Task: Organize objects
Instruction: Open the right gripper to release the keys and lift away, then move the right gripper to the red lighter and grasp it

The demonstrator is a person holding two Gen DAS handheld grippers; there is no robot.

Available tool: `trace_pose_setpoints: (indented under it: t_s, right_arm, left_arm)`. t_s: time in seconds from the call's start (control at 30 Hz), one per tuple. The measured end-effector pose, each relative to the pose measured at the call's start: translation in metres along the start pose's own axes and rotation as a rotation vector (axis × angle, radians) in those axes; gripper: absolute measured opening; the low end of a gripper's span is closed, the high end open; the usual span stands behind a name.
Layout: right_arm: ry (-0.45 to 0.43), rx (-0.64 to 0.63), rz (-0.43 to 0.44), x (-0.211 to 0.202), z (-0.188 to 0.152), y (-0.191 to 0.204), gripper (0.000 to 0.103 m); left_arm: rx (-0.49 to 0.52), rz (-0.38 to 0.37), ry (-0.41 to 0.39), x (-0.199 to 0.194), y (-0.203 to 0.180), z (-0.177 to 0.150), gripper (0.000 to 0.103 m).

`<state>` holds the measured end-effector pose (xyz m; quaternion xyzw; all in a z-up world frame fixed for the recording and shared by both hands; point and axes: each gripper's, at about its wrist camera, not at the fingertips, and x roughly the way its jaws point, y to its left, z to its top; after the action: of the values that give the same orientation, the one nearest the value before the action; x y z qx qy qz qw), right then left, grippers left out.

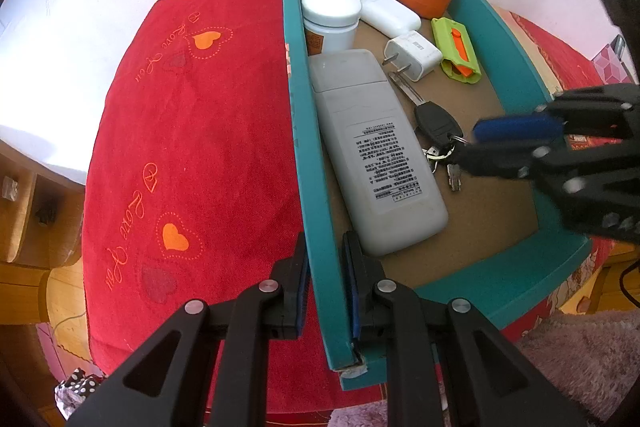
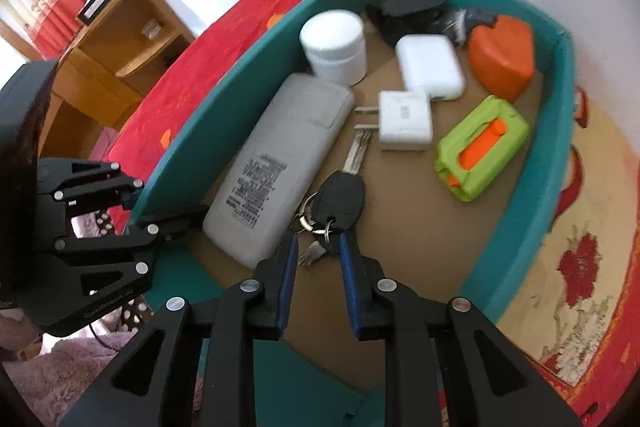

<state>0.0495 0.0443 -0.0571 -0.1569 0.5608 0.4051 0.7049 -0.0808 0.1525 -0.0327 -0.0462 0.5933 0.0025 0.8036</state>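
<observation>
A teal box sits on a red cloth. Inside lie a grey remote, a black car key with key ring, a white charger plug, a green and orange cutter, a white jar, a white case, an orange case and a black item. My left gripper straddles the box's left wall, jaws close on it. My right gripper is open, hovering over the key ring, empty.
A wooden shelf unit stands to the left past the cloth. A pink fluffy rug lies at the near right. A floral cloth lies under the box's right side. A white wall is behind.
</observation>
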Motion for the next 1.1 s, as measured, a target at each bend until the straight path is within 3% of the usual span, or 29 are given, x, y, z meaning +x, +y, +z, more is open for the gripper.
trace_pose_setpoints:
  t_s: [0.13,0.47,1.1]
  right_arm:
    - [-0.061,0.055,-0.004,-0.026,-0.005,-0.011,0.041]
    - [-0.140,0.276,-0.121,-0.088,-0.056,-0.070,0.043]
    - [-0.038,0.656,-0.399,-0.121,-0.180,-0.184,0.043]
  left_arm:
    - [0.004,0.000,0.003,0.000,-0.001,0.001,0.015]
    - [0.007,-0.001,0.004,-0.001,0.000,0.001,0.014]
    - [0.004,0.000,0.001,0.000,0.000,0.000,0.014]
